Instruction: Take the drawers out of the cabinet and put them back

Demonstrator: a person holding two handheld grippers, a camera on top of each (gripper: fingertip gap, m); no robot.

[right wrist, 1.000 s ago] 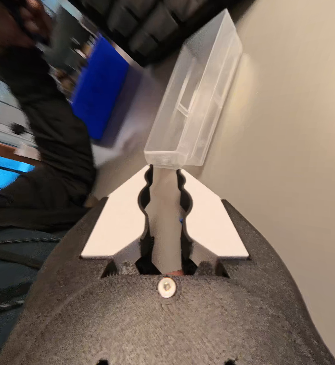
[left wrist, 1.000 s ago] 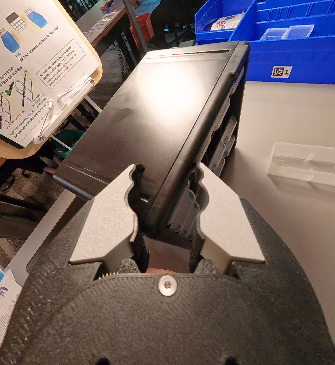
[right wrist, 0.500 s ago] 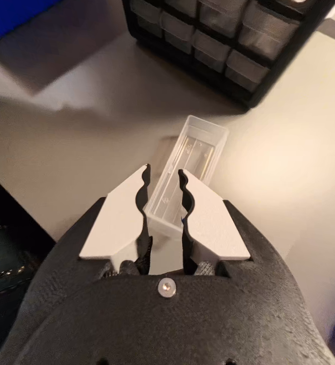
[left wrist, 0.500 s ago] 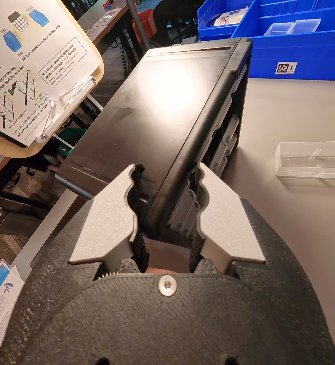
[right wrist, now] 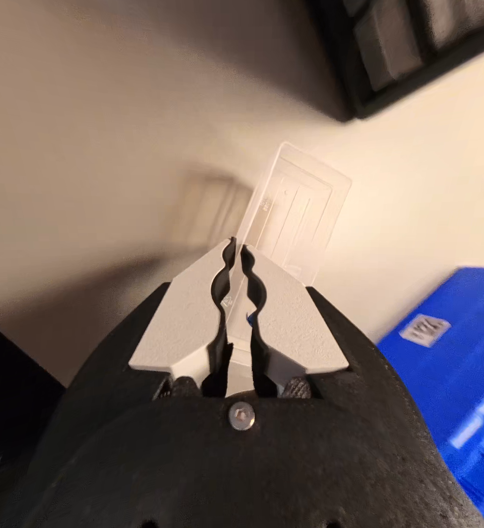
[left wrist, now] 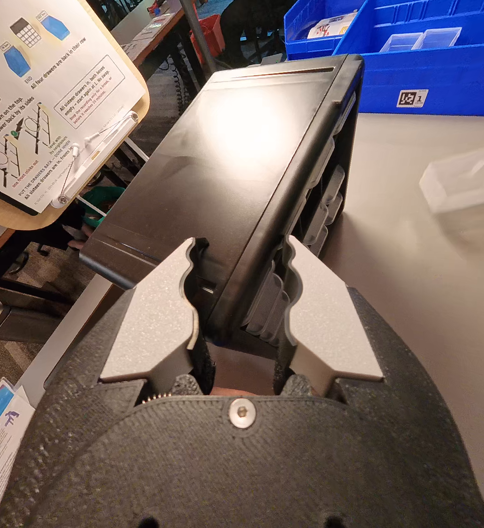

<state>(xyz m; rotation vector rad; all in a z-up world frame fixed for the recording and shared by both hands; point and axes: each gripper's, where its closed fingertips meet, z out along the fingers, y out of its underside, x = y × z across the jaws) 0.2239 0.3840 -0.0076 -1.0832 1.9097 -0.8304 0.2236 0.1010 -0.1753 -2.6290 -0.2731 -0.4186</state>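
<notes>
The black drawer cabinet (left wrist: 235, 160) stands on the pale table (left wrist: 406, 285), with clear drawer fronts down its right face. My left gripper (left wrist: 239, 243) straddles the cabinet's near top front edge. One finger lies on the top and the other against the drawer fronts, shut on that edge. My right gripper (right wrist: 238, 245) is shut on the long side wall of a clear plastic drawer (right wrist: 298, 211) and holds it above the table, below the cabinet's front (right wrist: 406, 57). The same drawer shows blurred at the right of the left wrist view (left wrist: 463, 183).
Blue bins (left wrist: 435, 65) stand behind the cabinet, and one holds clear drawers. A blue bin (right wrist: 449, 385) is at the lower right of the right wrist view. An instruction board (left wrist: 49, 100) stands left of the cabinet, past the table's edge.
My right gripper closed from open onto the clear drawer's side wall and lifted it off the table. The left gripper stayed on the cabinet's edge.
</notes>
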